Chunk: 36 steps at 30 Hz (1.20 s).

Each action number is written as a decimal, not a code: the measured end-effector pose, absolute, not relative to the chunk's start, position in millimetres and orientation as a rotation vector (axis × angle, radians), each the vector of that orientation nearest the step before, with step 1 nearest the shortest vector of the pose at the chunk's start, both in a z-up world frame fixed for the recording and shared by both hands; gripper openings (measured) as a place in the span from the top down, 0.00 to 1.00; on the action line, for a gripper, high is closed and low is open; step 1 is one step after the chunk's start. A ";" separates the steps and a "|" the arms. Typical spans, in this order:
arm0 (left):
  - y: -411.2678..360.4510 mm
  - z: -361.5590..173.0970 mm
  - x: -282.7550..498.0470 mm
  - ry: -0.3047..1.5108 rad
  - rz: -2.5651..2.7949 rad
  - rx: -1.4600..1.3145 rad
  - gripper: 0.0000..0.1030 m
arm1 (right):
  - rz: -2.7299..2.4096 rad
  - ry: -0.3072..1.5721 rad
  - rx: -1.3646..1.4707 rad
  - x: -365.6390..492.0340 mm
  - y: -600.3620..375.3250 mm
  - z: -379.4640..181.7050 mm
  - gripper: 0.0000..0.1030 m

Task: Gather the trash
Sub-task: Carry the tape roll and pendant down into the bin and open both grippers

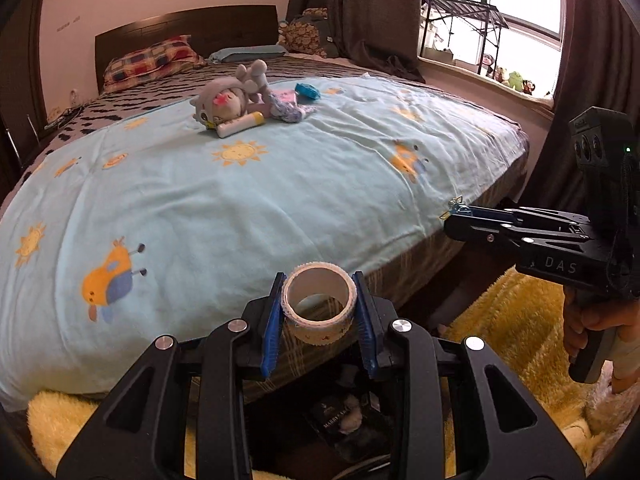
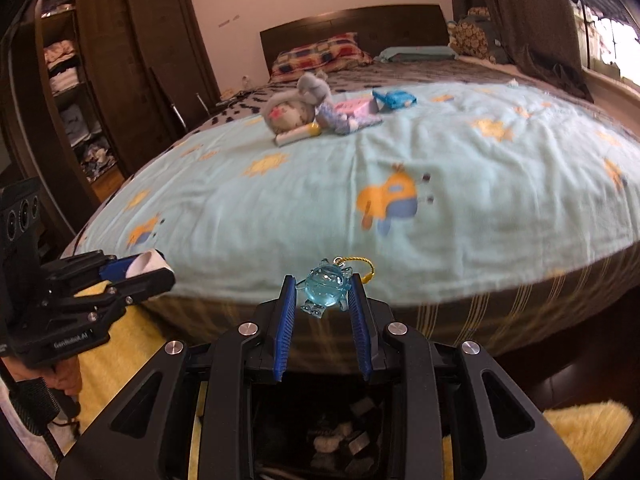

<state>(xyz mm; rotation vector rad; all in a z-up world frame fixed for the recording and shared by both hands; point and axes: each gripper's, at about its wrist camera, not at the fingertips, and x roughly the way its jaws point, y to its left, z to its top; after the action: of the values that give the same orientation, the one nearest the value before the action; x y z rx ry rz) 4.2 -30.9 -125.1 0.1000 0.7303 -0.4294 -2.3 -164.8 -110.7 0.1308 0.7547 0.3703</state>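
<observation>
Two grippers hung over the near edge of the bed (image 1: 248,200), each with something between its blue pads. The left gripper (image 1: 319,312) pinched a roll of patterned tape (image 1: 319,304) by its sides, the open core facing up and toward the camera. The right gripper (image 2: 322,300) pinched a small clear-blue charm (image 2: 325,288) shaped like a round figure, its yellow cord (image 2: 366,270) looping out to the right past the pad. In the left wrist view the right gripper (image 1: 460,220) came in from the right, level with the mattress corner, a hand (image 1: 600,328) wrapped around its handle; a bit of the charm showed at its tip. In the right wrist view the left gripper (image 2: 140,270) came in from the left with the white tape core visible.

Far up the light blue sheet (image 2: 480,208), printed with suns and orange birds, lay a cluster: a grey plush doll (image 1: 228,100), a white and yellow tube (image 1: 240,124) just beside it, a pink packet (image 1: 286,96) and a blue wrapper (image 1: 307,91). A checked pillow (image 1: 152,60) rested against the dark headboard (image 1: 188,24). A yellow shaggy rug (image 1: 520,320) covered the floor beside the bed, and below both grippers sat a dark bin (image 2: 340,432) holding pale scraps.
</observation>
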 end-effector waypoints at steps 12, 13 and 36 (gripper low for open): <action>-52.6 -223.5 10.1 1.014 -0.453 0.068 0.70 | 0.340 0.995 0.182 -3.5 -154.9 -188.9 0.73; -54.7 -229.8 12.4 1.028 -0.447 0.072 0.70 | 0.341 1.007 0.184 -3.2 -153.2 -193.6 0.73; -68.2 -283.4 16.7 1.177 -0.439 0.094 0.69 | 0.347 1.154 0.201 1.6 -135.9 -246.6 0.71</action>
<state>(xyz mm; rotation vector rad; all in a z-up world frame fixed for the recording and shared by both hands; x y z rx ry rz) 16.7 -68.2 -283.4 0.0938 1.1769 -0.4391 1.6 -135.9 -246.6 0.2011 1.1540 0.3468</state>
